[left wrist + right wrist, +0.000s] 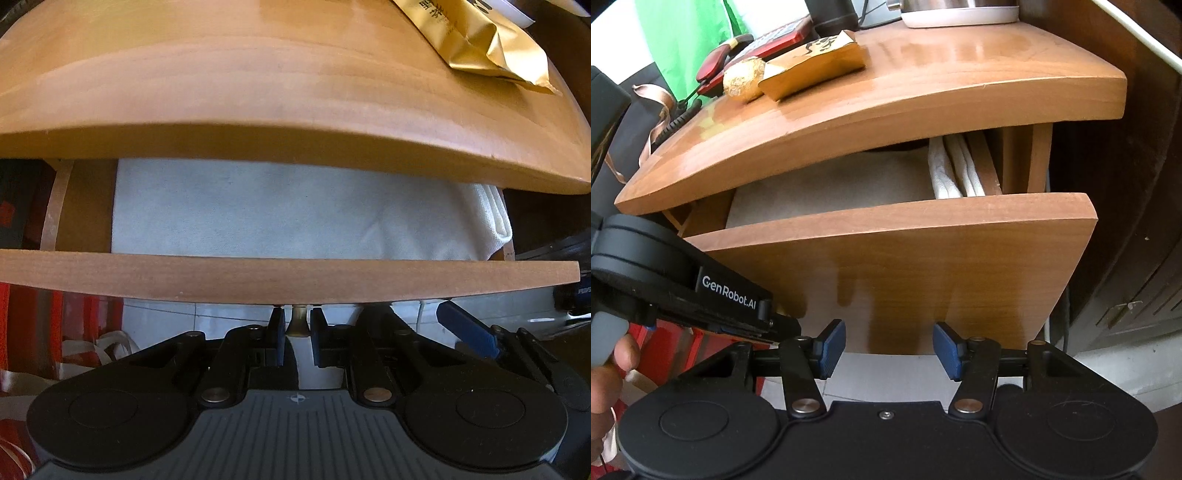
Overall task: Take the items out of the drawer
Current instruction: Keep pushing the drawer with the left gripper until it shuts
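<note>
The wooden drawer (pixel 258 275) of the nightstand stands pulled partly out. My left gripper (pixel 298 323) is shut on its small brass knob (pixel 299 326), under the drawer front. Inside lie a flat pale grey cloth (pixel 277 206) and, at the right side, a folded white towel (pixel 487 218). In the right wrist view the drawer front (pixel 886 266) fills the middle, with the grey cloth (pixel 831 184) and the white towel (pixel 951 173) behind it. My right gripper (pixel 889 350) is open at the drawer front's lower edge, nothing between its blue pads.
The nightstand top (pixel 942 85) overhangs the drawer and carries a gold packet (pixel 812 66), a gold foil ball (pixel 744 79) and a red phone (pixel 768 37). Red bags (pixel 37 332) stand at the left. A dark cabinet (pixel 1137 221) is at the right. A person's hand (pixel 613 365) holds the left gripper's handle.
</note>
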Motion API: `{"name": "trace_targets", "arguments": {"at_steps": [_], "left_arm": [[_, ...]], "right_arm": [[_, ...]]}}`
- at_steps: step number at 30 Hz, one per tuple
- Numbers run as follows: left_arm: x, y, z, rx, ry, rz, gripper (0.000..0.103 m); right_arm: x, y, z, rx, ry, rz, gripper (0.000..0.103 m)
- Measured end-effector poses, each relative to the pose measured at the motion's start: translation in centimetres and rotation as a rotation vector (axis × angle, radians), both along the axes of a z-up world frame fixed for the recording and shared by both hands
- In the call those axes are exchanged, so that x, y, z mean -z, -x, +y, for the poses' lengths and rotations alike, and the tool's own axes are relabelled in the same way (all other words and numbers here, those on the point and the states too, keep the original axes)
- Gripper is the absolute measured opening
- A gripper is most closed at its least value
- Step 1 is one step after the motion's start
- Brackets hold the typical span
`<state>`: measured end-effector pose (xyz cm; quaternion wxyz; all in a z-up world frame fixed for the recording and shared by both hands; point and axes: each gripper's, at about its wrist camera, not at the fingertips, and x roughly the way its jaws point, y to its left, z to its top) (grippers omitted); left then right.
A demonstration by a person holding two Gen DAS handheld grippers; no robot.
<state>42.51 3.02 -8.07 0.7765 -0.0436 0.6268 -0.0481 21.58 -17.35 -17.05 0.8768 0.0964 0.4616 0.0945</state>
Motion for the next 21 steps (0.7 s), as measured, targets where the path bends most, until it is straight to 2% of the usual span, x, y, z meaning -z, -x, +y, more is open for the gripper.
{"name": "trace_targets", "arguments": {"at_steps": [21], "left_arm": [[-0.5, 0.9, -0.4, 0.002, -0.003, 0.002, 0.014]], "right_arm": [[0.3, -1.8, -0.1, 0.034, -0.029, -0.016, 0.054]]}}
